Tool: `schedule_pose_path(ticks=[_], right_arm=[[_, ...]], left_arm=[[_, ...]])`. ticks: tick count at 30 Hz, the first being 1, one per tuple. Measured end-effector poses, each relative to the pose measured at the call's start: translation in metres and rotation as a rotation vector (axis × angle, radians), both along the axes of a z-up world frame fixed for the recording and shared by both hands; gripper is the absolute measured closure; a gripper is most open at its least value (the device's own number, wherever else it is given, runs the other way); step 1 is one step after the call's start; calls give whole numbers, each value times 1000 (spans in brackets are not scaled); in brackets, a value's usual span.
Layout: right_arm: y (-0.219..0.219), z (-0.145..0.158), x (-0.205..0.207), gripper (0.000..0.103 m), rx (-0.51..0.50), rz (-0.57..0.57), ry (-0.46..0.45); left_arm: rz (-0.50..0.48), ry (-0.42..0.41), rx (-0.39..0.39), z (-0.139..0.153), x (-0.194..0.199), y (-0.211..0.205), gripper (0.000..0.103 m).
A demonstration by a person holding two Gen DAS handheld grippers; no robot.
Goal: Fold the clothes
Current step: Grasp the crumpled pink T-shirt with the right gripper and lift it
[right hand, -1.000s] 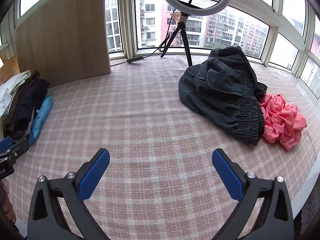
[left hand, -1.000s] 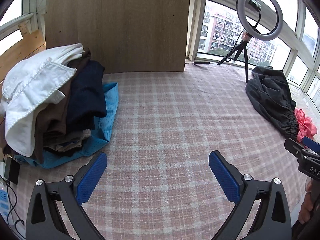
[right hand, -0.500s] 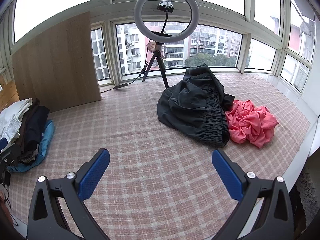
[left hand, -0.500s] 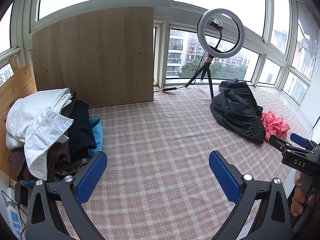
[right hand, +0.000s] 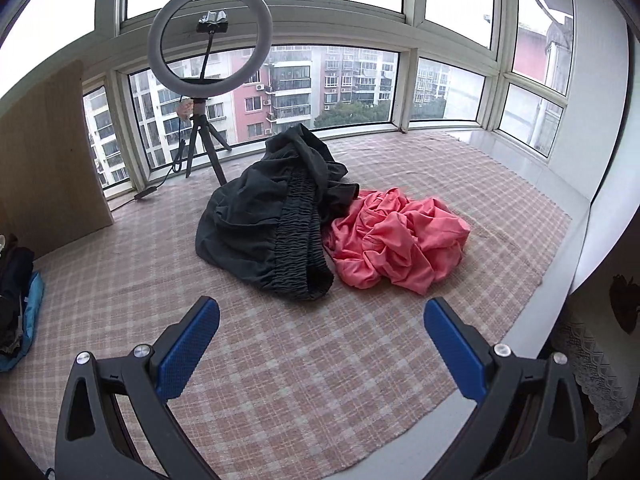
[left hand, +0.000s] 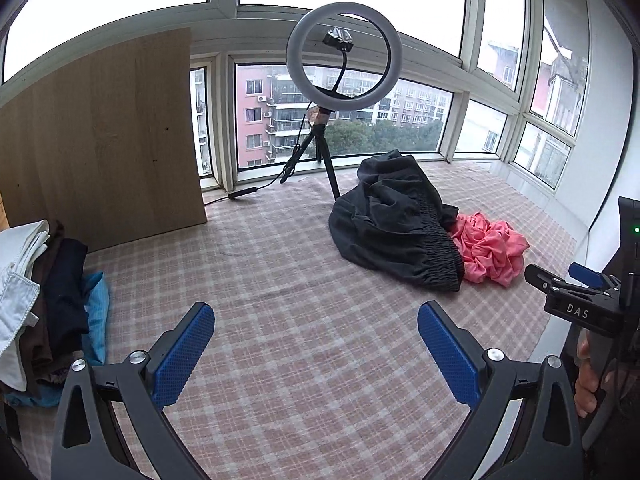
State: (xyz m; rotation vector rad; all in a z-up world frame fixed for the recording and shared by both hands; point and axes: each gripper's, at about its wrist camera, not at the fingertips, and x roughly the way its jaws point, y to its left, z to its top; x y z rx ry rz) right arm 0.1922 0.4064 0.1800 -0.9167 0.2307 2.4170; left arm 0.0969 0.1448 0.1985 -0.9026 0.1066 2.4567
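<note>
A crumpled dark grey garment (left hand: 392,228) (right hand: 264,220) with an elastic waistband lies on the plaid cloth, and a bunched pink garment (left hand: 490,252) (right hand: 400,240) touches its right side. A stack of folded clothes (left hand: 44,300) (right hand: 16,292) sits at the left edge, white on top. My left gripper (left hand: 316,344) is open and empty above the cloth, well short of both garments. My right gripper (right hand: 322,336) is open and empty too, just in front of the dark garment's waistband. The right gripper's body (left hand: 576,304) shows in the left wrist view, held by a hand (left hand: 588,384).
A ring light on a tripod (left hand: 344,60) (right hand: 210,36) stands by the window, its cable running left. A wooden board (left hand: 100,140) (right hand: 44,168) leans at the back left. The plaid cloth (left hand: 280,288) (right hand: 360,360) ends at a white ledge (right hand: 540,312) on the right.
Both grippers have pulled back, risen and swung right; the dark and pink garments now sit nearer the middle of each view. Both stay open and empty.
</note>
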Motion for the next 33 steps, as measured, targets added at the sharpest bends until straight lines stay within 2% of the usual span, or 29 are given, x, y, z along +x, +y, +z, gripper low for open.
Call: schedule_pose_path(ticks=[5,10,16,18,22,28,29,30,31,32,33], right_arm=[[70,-12,-8,0,5,-8,-40],[138,-29,-22,0,-8,-14,-76],[187,-47,-50,0,-11,22,-104],[201,-57,-62,0,-21,46,-118],[227,-88,-90,0,-105,127,-145],[249,-132,-124,0,-200,198,-196],[250,-135,-126,6,-216,208,-196],[249,-134,-127,24,-221,216,-204],[249,-133,-127,38,-224,223,-212],[249,-129,-127,67,-205,229,-222],[249,-122,-125,84,-200,239,-218]], left_arm=[[40,-18,17,-2,-2,45,1],[84,-21,1,-5,-3,86,1],[141,-28,-23,-4,-4,115,1],[160,-27,-39,-2,-6,120,1],[205,-37,-71,1,-13,121,1],[289,-37,-137,11,-26,95,1],[307,-34,-143,13,-28,87,1],[326,-28,-145,16,-29,78,1],[345,-21,-147,18,-30,68,1],[360,-14,-148,20,-31,58,1],[376,-7,-149,22,-33,49,1]])
